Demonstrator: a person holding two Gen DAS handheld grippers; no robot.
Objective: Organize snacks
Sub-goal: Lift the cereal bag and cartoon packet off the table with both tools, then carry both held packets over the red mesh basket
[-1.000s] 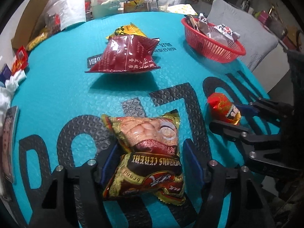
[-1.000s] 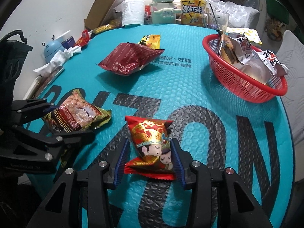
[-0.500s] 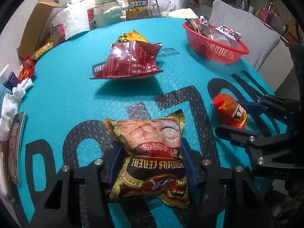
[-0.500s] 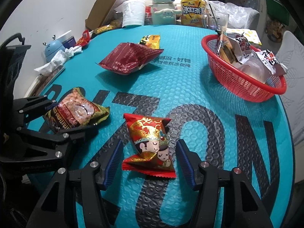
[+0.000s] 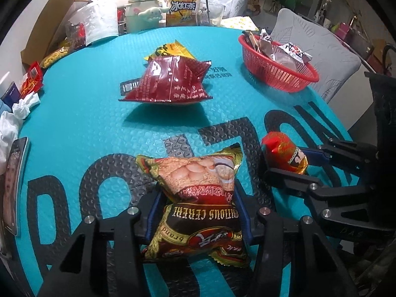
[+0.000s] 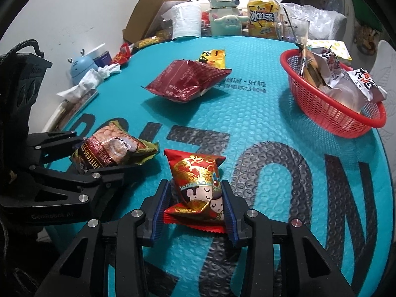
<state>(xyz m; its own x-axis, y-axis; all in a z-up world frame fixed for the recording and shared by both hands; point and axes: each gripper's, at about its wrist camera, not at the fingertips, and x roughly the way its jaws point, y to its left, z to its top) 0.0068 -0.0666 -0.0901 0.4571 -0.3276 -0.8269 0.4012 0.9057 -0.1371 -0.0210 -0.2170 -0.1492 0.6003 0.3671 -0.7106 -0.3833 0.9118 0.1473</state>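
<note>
My left gripper [image 5: 198,195] has its blue pads pressed into the sides of a brown and gold cereal packet [image 5: 195,212], and its jaws are still closing. The packet bulges between them, low over the teal mat. Just to its right, my right gripper [image 6: 195,193] is closing on a red and gold snack packet [image 6: 198,185] with a cartoon face, which is pinched and crumpled. Each gripper shows in the other's view: right gripper [image 5: 289,165], left gripper [image 6: 99,153]. A red basket [image 6: 334,128] holding several snacks stands at the far right.
A dark red bag [image 5: 170,81] lies mid-table with a yellow packet [image 5: 168,49] behind it. An iced tea bottle [image 5: 182,7], a cardboard box [image 6: 153,7], tissues and clutter line the back and left edges. A phone [image 5: 12,185] lies at the left; a grey chair [image 5: 321,57] stands beyond the basket.
The left jaws have closed in onto the cereal packet. The right jaws widened around the red packet half a second ago, then squeezed it. Both hands stayed about in place.
</note>
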